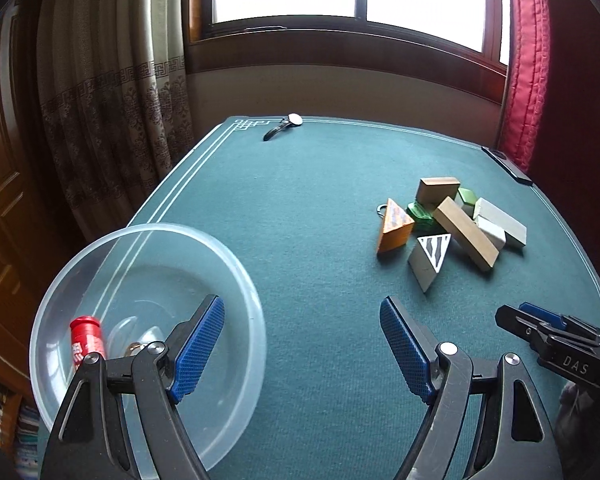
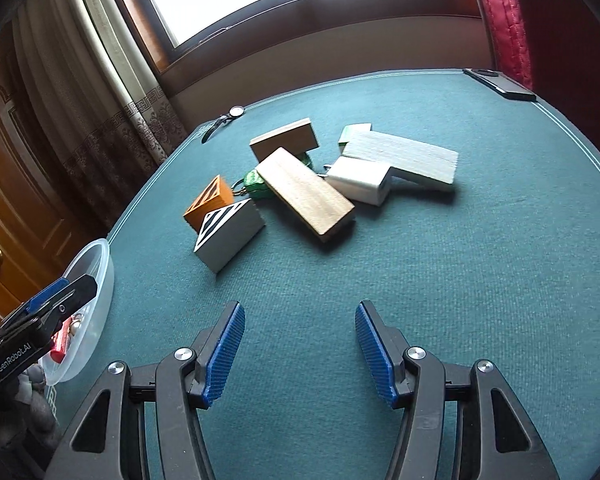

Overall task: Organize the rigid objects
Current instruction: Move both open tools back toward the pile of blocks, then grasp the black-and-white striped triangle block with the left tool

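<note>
Because both the right gripper (image 2: 300, 350) and the left gripper (image 1: 302, 350) are spread wide and hold nothing, the wooden blocks (image 2: 304, 192) just ahead of the right one look stiff, light and best pinched across their flat long sides.

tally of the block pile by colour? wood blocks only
Tan: 2
White/grey: 4
Orange: 1
Total: 7
</note>
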